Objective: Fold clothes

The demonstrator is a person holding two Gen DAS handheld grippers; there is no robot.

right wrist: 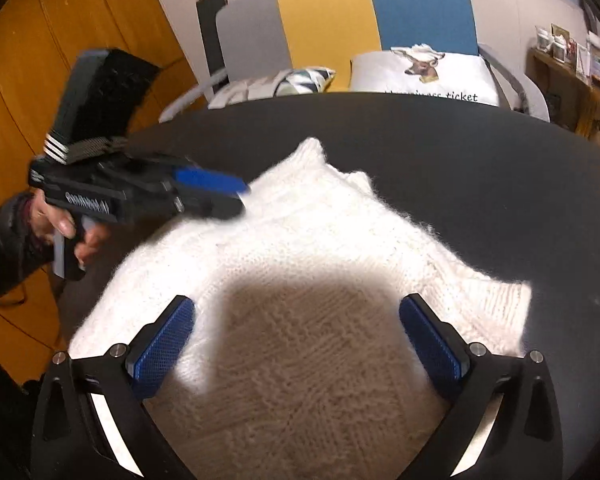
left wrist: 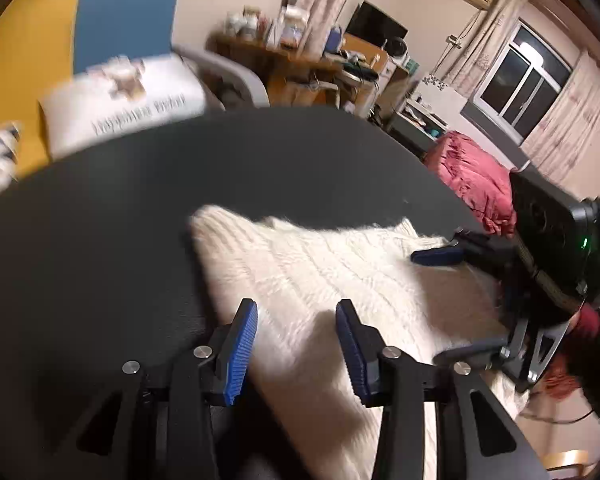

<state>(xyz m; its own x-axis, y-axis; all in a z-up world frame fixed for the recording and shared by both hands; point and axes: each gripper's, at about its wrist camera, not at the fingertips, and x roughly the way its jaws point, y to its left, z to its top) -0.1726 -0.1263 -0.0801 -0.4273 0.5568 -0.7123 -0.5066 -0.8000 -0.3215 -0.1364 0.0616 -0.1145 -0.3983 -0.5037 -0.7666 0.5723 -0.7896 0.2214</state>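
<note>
We see two grippers over one fluffy white knitted sweater (right wrist: 300, 264) on the round black table (right wrist: 480, 168), near its front edge: right gripper (right wrist: 296, 340) spread wide, empty; left gripper (left wrist: 296, 344) partly parted, empty. Beyond, two cushions on one chair.

Sweater (right wrist: 300, 240) fuzzy white knit; table (right wrist: 480, 152) matt black; fingers (right wrist: 162, 344) ribbed blue rubber.

Both grippers are black frames with silver round screws at the finger pivots and ribbed blue pads. The left gripper (right wrist: 220, 196) has a pistol-style handle, white lettering along its side and a woven strap behind. The hand (right wrist: 66, 228) on it emerges from a dark puffy sleeve (right wrist: 4, 248) with a red cuff. The right gripper (right wrist: 296, 344) matches.
</note>
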